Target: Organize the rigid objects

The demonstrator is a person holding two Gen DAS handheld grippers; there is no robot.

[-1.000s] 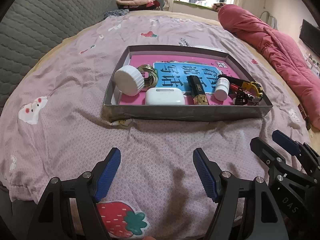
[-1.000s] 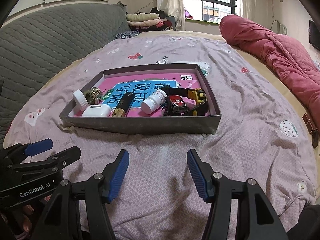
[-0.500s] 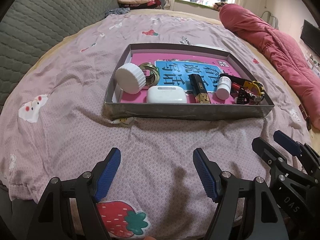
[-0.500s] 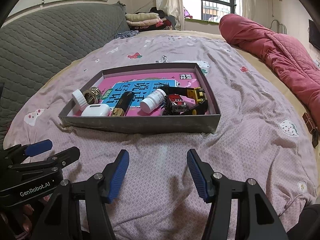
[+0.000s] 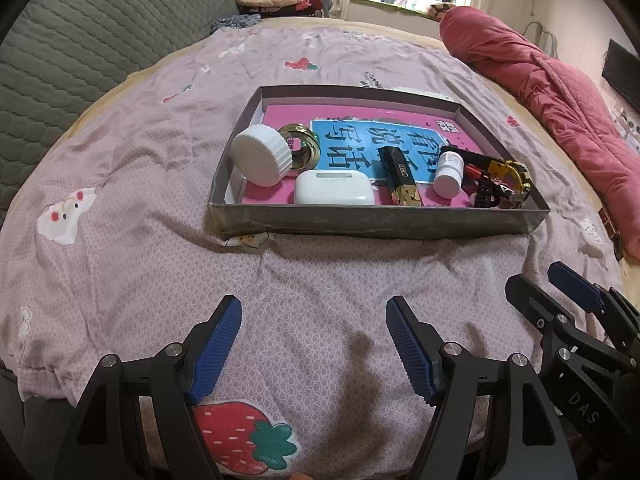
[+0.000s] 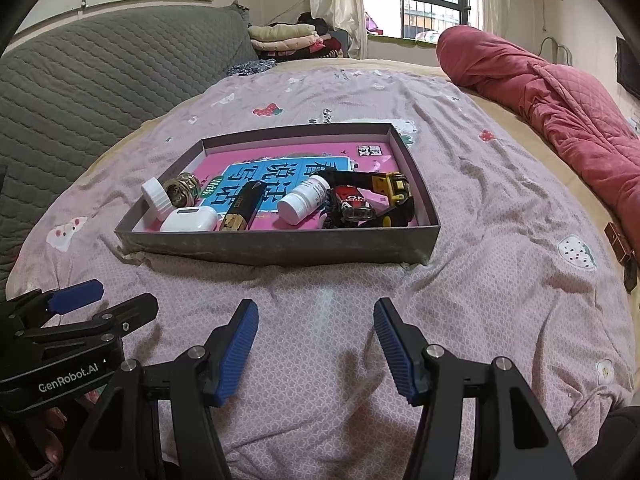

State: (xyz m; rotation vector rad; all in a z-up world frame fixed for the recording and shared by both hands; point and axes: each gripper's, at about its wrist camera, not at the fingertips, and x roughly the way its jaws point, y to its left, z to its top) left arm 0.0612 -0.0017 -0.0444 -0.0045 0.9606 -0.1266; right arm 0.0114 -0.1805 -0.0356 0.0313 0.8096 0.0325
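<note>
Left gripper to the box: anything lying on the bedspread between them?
Nothing: in the left wrist view only bare pink bedspread lies between the left gripper and the box.

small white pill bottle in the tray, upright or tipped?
Tipped. The pill bottle lies on its side on the pink book, cap toward the tray's near wall.

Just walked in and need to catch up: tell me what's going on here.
A person holds a two-finger gripper in each hand over a bed. The left gripper and right gripper are both open and empty, short of a shallow grey box. Inside lie a white earbuds case, a white cap, a pill bottle, a black-and-gold tube and toy vehicles. Nothing is gripped.
</note>
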